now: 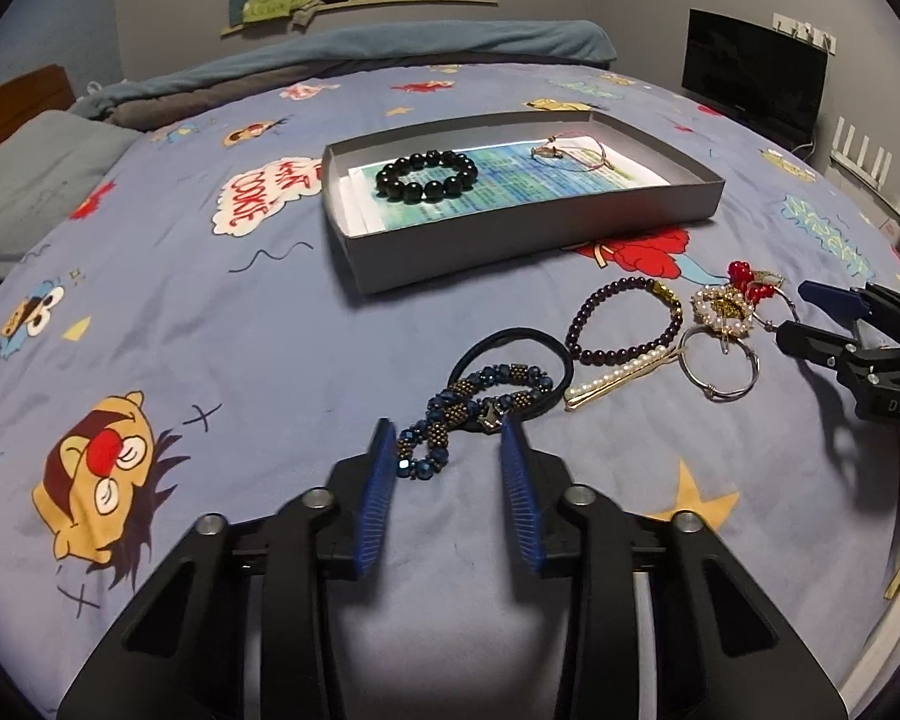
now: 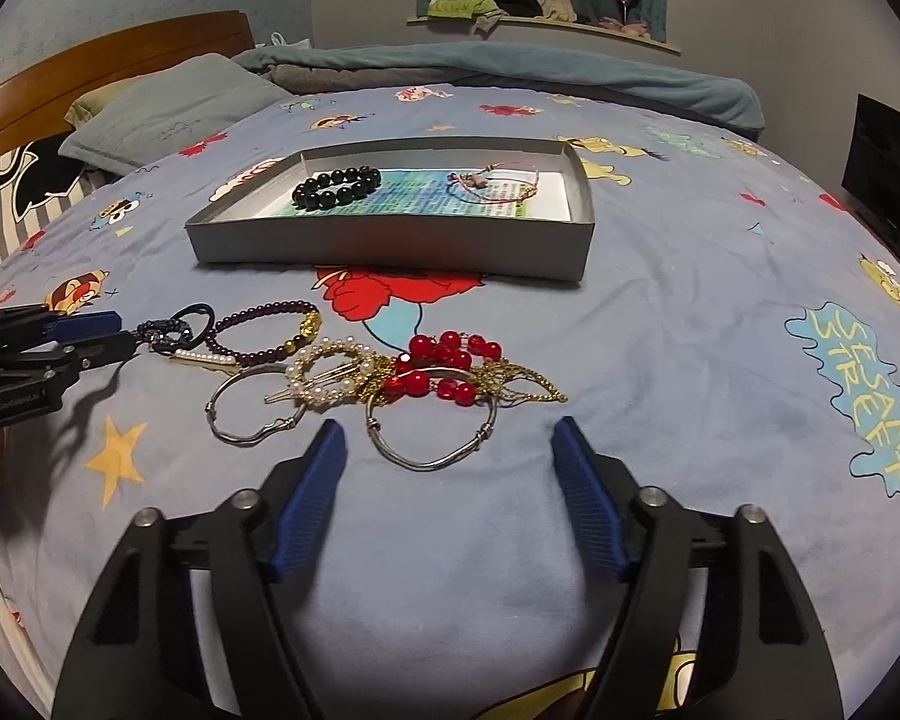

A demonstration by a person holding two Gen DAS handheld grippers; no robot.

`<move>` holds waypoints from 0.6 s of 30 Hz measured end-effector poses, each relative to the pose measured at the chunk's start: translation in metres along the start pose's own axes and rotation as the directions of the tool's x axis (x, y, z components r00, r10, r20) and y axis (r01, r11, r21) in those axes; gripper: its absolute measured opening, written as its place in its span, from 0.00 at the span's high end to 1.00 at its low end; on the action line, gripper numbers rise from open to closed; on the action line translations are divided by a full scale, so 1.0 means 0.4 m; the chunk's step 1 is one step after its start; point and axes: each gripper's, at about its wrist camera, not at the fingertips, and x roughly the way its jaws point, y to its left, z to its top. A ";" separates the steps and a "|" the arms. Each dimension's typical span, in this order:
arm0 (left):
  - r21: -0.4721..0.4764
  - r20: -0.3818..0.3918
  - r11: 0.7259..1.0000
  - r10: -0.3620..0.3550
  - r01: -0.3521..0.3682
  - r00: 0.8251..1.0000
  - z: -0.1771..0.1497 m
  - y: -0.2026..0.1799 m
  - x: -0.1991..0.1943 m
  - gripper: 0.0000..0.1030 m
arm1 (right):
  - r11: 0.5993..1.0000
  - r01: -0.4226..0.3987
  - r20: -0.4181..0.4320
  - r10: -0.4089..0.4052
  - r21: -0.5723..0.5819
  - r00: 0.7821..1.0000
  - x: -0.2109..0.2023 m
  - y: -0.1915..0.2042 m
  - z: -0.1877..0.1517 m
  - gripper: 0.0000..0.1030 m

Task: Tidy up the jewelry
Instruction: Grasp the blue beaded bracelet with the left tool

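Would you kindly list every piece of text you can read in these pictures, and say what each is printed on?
"SESAME STREET": cloud print on the bedsheet.
"COOKIE": speech bubble print on the same sheet; the words above it are partly hidden by the grey box.
"DAS": body of the right tongs.
Printed sheet lining the box: too small to read.
Label on the left tongs: blurred.

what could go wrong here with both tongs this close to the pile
1. The left tongs straddle the blue-and-gold beaded bracelet, which overlaps the black hair tie; closing might lift both.
2. The silver wire bangle before the open right tongs touches the red bead cluster and may drag it.
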 end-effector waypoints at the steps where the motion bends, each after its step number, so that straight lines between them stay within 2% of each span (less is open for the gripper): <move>1: 0.001 -0.009 1.000 0.003 -0.003 1.000 0.000 0.000 0.005 0.71 | 1.000 -0.006 -0.005 0.006 0.001 1.000 0.001 -0.001 0.001 0.42; 3: 0.004 -0.012 1.000 0.007 -0.007 1.000 0.000 0.000 0.007 0.74 | 1.000 -0.024 -0.008 0.024 0.009 1.000 -0.002 -0.003 0.001 0.48; 10: 0.016 -0.038 0.999 0.042 -0.041 0.998 -0.007 0.009 0.023 0.78 | 0.998 -0.049 -0.012 0.049 0.029 0.999 -0.005 -0.011 0.002 0.58; 16: -0.002 -0.056 0.999 0.032 -0.032 0.998 -0.008 0.020 0.037 0.81 | 0.999 -0.048 -0.019 0.048 0.008 0.999 0.011 0.003 0.004 0.57; 18: 0.009 -0.058 0.999 0.041 -0.041 0.997 -0.008 0.015 0.039 0.85 | 0.999 -0.043 -0.018 0.043 0.003 0.999 0.017 0.007 0.006 0.55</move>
